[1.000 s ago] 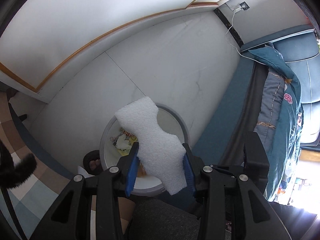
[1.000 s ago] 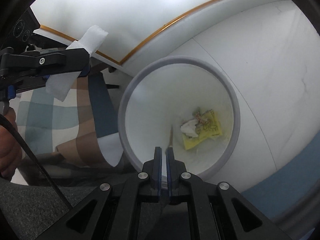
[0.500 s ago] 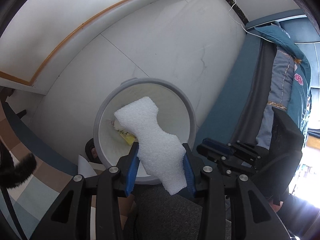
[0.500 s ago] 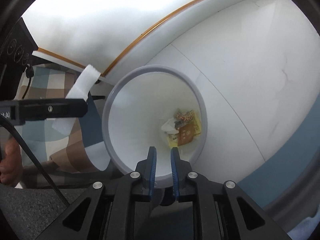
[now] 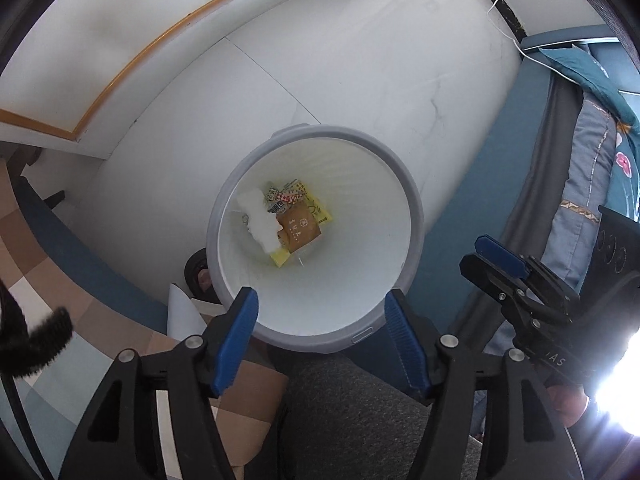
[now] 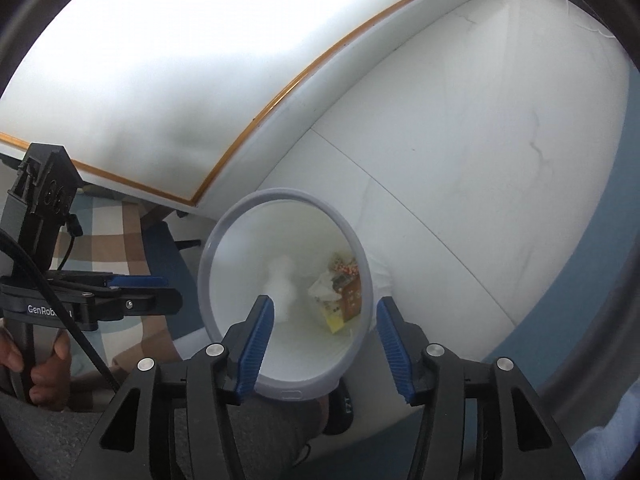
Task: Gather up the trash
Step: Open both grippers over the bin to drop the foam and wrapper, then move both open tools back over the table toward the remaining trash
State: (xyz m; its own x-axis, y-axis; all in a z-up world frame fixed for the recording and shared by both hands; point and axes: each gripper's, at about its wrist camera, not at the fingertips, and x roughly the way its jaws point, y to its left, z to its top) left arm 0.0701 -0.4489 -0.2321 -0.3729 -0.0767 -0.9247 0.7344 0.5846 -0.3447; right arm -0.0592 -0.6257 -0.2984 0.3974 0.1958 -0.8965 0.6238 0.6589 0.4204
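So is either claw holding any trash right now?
No. Both the left claw and right claw are opening with nothing between their jaws. The white foam piece lies loose inside the trash bin among the wrappers.

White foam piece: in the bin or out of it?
In. The foam piece lies at the bottom of the bin beside the wrappers, clear of both grippers.
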